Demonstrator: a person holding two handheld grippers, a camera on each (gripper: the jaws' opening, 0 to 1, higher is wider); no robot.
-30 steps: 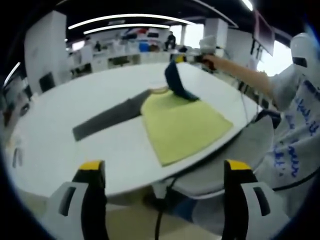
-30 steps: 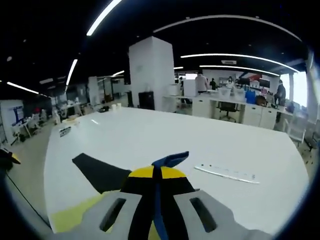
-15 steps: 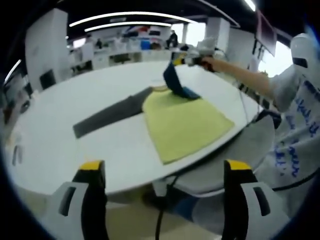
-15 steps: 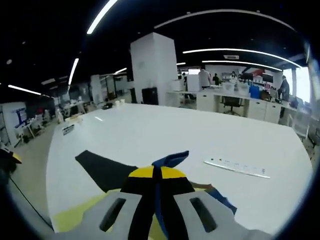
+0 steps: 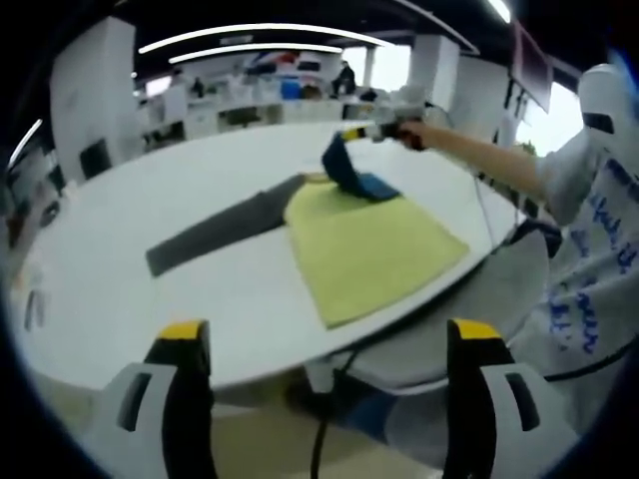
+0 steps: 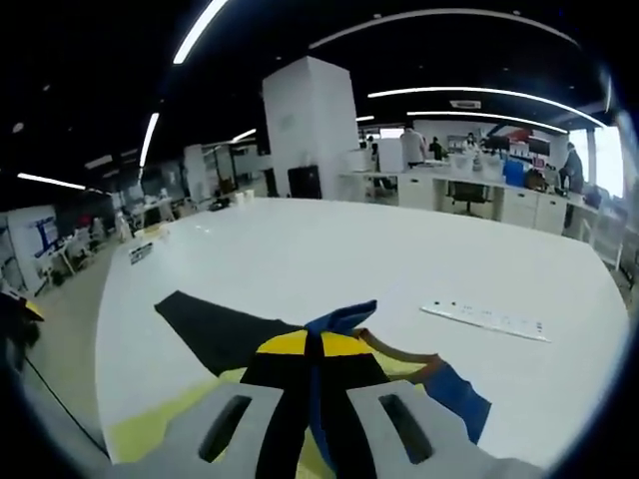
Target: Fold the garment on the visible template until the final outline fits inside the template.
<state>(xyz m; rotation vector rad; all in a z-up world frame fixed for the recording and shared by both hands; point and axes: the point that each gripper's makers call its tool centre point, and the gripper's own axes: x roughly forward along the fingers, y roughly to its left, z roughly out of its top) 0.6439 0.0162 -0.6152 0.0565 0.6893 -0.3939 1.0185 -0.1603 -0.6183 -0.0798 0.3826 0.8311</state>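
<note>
while right tool (image 6: 319, 351) is clenched on blue sleeve (image 5: 349, 175), carry it low across yellow garment (image 5: 364, 249) on worktop (image 5: 120, 279); keep cloth taut. left tool (image 5: 324, 344) released, idle off edge.

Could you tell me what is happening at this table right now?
A person is folding a yellow shirt on a white table. The right gripper is shut on the blue sleeve, lifting it above the shirt's body. The dark sleeve lies flat, stretched out on the table. The left gripper hangs open off the table's near edge, holding nothing.
</note>
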